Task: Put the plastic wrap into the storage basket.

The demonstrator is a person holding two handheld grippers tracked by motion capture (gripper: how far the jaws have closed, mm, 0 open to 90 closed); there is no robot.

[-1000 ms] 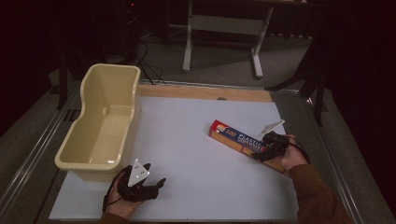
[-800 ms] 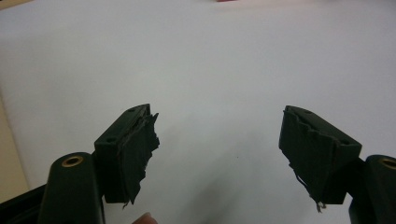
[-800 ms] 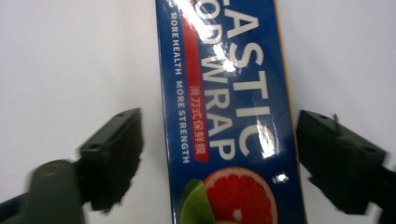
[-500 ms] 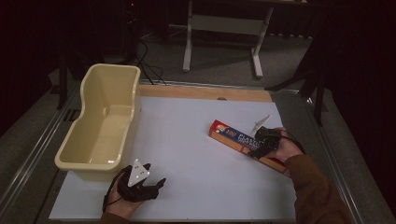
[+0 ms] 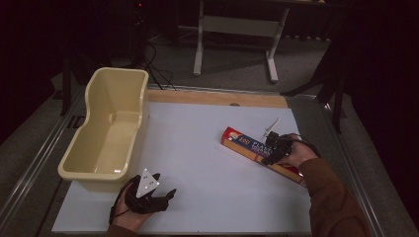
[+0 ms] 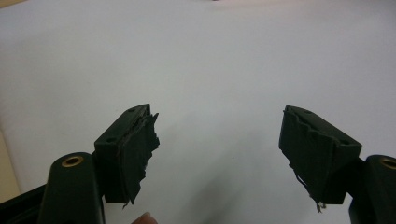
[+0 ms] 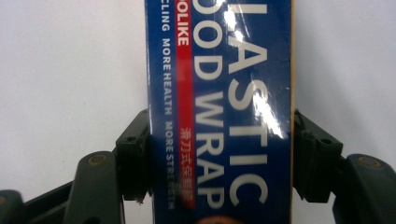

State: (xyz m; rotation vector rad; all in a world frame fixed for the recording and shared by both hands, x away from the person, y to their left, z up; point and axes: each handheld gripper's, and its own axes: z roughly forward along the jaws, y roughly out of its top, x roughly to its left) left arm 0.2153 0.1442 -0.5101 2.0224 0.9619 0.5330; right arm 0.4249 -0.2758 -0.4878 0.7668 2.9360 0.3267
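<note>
- Centrally, the plastic wrap box (image 5: 257,153) lies flat on the right half of the white table top (image 5: 207,163); it is a long, narrow carton with a blue printed face and an orange-red edge.
- Long axis: in the high view it runs on a diagonal, from the end nearer the table's middle and far edge down to the end nearer the person's right arm and the right edge of the board. The lettering runs along this axis.
- Right gripper (image 5: 274,148): placed across the box toward its nearer, right-hand end. In the right gripper view the box (image 7: 219,107) passes lengthwise between the two black jaws, whose pads (image 7: 135,154) sit against its two long sides; the jaws have just been closing, and now clasp the carton at a narrow setting.
- Right hand (image 5: 296,154): wrapped around the tool's body, brown sleeve trailing toward the lower right.
- Left gripper (image 5: 148,195): held low near the front edge of the table, well apart from the box; in the left gripper view (image 6: 219,140) its jaws stand wide with bare table between them.
- Cream tub (image 5: 106,133): stands on the left side of the table, just beyond the left gripper, its long axis running roughly front to back.
</note>
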